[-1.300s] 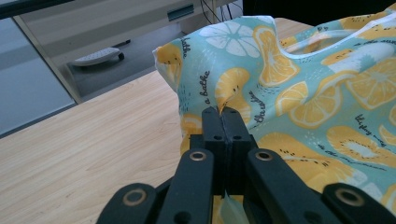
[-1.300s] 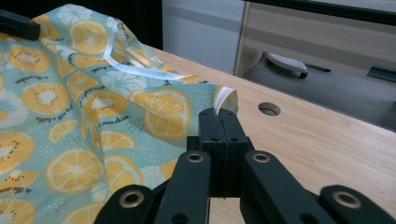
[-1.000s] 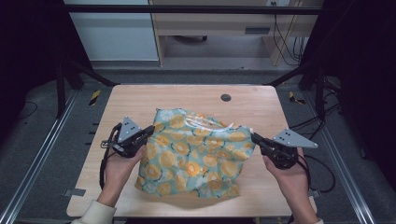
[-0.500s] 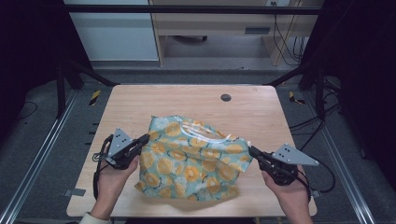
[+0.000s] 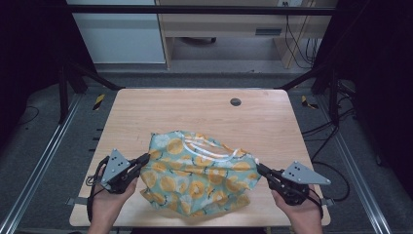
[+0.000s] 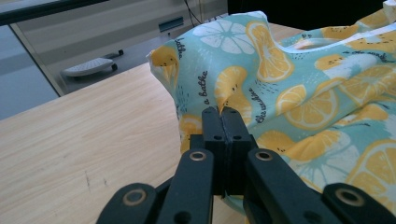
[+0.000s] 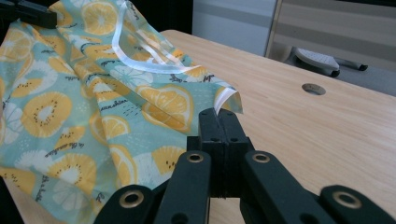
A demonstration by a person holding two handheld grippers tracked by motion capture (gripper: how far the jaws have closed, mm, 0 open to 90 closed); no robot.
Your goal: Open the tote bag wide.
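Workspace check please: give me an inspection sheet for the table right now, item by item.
Surface: wooden table, with a round grommet hole.
Job's things: lemon-print cloth, rumpled and lying near the person's edge, white trim facing up.
Clutter: nothing seen.
Grippers: left gripper shut on the cloth's left edge; right gripper shut on its right corner.
Cables: one trails from each gripper; more cables hang by the desk behind.
Surroundings: black frame rails, grey floor, cabinet and desk beyond.
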